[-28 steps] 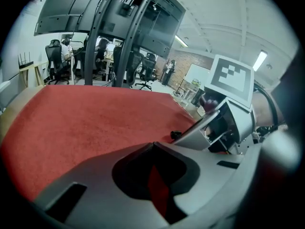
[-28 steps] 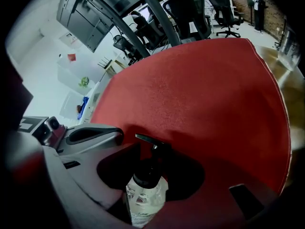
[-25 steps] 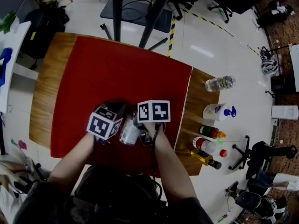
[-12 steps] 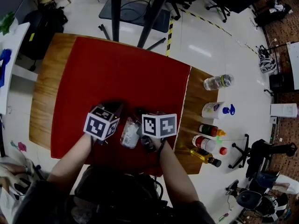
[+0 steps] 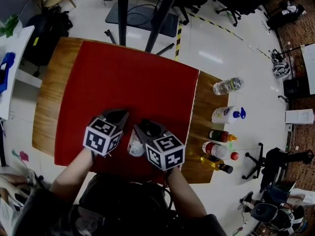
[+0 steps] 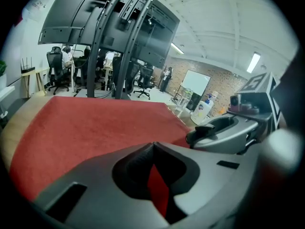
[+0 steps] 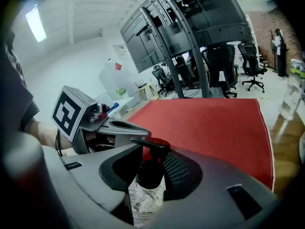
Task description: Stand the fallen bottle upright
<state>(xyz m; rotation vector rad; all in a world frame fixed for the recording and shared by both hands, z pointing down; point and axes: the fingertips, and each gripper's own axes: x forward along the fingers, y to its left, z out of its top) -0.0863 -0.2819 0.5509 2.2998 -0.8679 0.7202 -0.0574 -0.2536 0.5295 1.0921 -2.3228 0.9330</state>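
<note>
A clear bottle [image 5: 136, 144] with a black pump top sits between my two grippers over the near part of the red cloth [image 5: 128, 82]. In the right gripper view the bottle [image 7: 144, 202] stands neck-up between the jaws, whose pads press on its black neck. My right gripper [image 5: 143, 128] [image 7: 151, 152] has just been closing and grips it. My left gripper [image 5: 118, 115] [image 6: 153, 146] hovers just left of the bottle, its tips together with only red cloth showing behind them.
Along the bare wooden table [image 5: 206, 107] to the right of the cloth stand a water bottle [image 5: 229, 86], a white bottle with a blue pump [image 5: 226, 114], two sauce bottles [image 5: 220, 137] and an oil bottle [image 5: 214, 164]. Black stand legs [image 5: 147, 18] rise beyond the far edge.
My right gripper rolled and rose, its marker cube swinging toward the near right, and the bottle came up with it from lying to neck-up. The left gripper lifted a little.
</note>
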